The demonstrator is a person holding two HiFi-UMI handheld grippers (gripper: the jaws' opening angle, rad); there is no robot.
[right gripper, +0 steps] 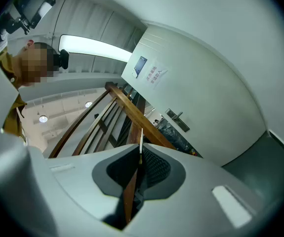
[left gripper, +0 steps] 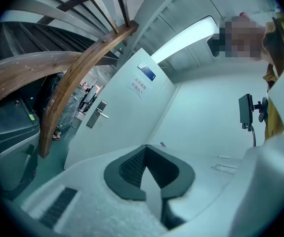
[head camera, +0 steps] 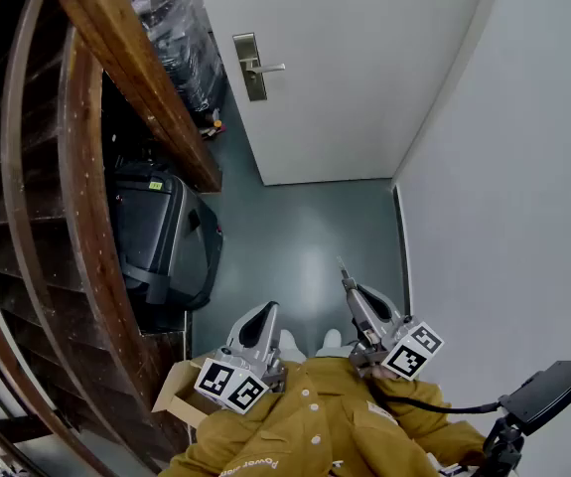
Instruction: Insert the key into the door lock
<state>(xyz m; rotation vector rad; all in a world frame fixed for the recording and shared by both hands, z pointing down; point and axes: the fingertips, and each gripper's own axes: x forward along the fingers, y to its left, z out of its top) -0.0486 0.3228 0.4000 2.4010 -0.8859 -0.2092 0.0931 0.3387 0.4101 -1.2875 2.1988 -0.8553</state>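
Note:
A white door [head camera: 355, 58] stands shut at the far end of the narrow passage. Its brass lock plate with a lever handle [head camera: 250, 66] sits on the door's left side, and also shows as the lock plate [left gripper: 96, 115] and lock plate [right gripper: 177, 120]. My right gripper [head camera: 349, 286] is shut on a thin key [right gripper: 141, 141], whose blade sticks out past the tips toward the door; the key tip [head camera: 343, 266] is well short of it. My left gripper [head camera: 267, 311] hangs beside it, shut and with nothing in it, its tips [left gripper: 145, 147] meeting.
A curved wooden stair rail [head camera: 136, 68] runs along the left. Under it stand a black machine [head camera: 161, 232] and plastic-wrapped goods [head camera: 181, 38]. A cardboard box [head camera: 178, 394] lies by my left side. A plain wall [head camera: 523, 167] closes the right, with a screen on a stand [head camera: 553, 386].

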